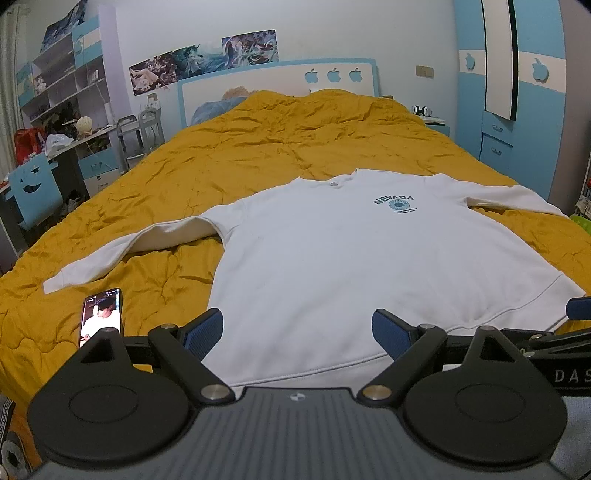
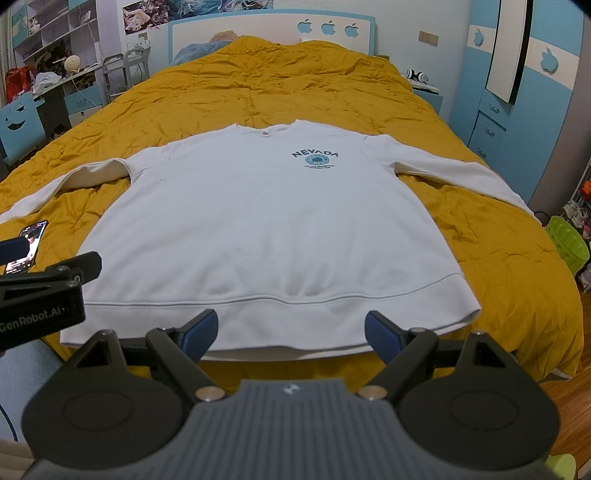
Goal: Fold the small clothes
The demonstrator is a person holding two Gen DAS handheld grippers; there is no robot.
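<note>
Right wrist view is showing me hovering both spread-jawed tools, right gripper (image 2: 290, 334) and left gripper (image 1: 297, 334), at the hem of the white sweatshirt (image 2: 266, 229) lying flat on the yellow quilt (image 2: 258, 74), sleeves out for folding

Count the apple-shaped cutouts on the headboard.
3, in a row along the top right of the white headboard: left apple cutout, middle apple cutout, right apple cutout. More apple shapes sit on the wardrobe, not counted.

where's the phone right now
The phone lies screen-up on the yellow quilt, left of the white sweatshirt, below its outstretched sleeve; the right wrist view shows it at far left.
</note>
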